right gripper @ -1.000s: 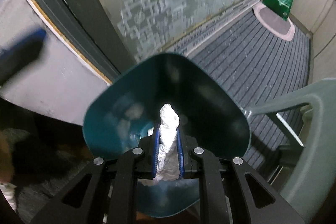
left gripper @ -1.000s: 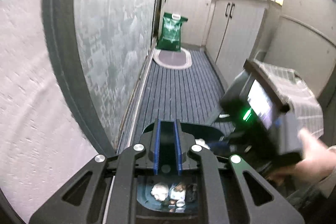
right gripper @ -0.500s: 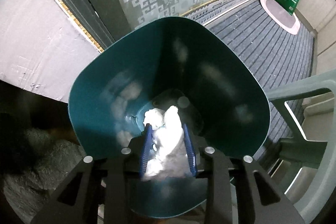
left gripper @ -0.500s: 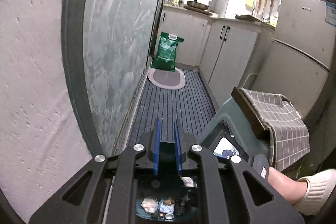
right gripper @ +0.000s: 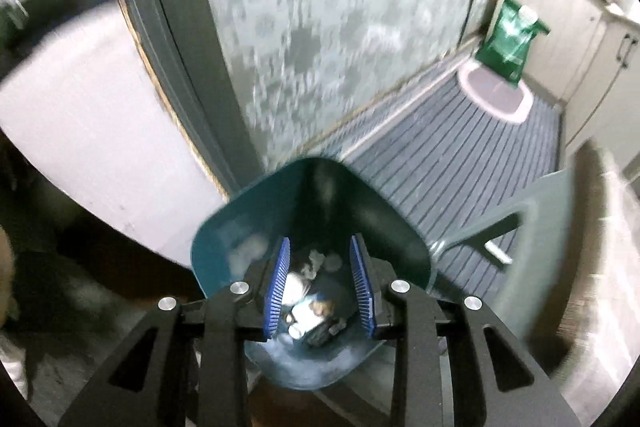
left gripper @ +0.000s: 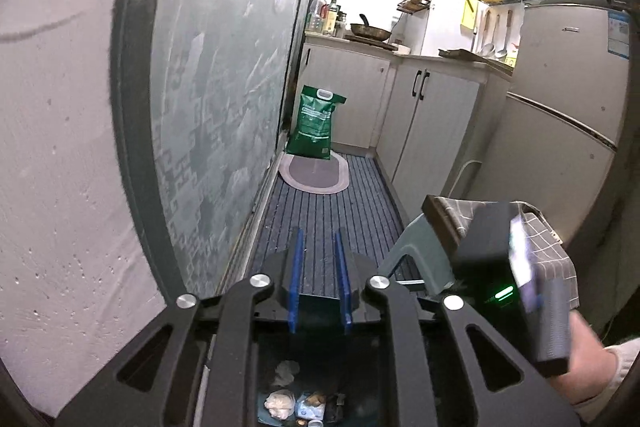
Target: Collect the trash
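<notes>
Currently the right gripper (right gripper: pixel 320 283) sits over the dark teal plastic trash bin (right gripper: pixel 236 215), jaws released with nothing between the blue pads. The crumpled white tissue (right gripper: pixel 298 281) lies at the bottom of the bin with other scraps and wrappers (right gripper: pixel 316 311). The left gripper (left gripper: pixel 320 279) is also above the bin, jaws opening, nothing between them, only the bin's contents showing below. A grey-green plastic stool (right gripper: pixel 536 211) stands just beside the bin on the striped grey floor mat (left gripper: pixel 336 211); a green sack (left gripper: pixel 316 123) stands far beyond the bin.
</notes>
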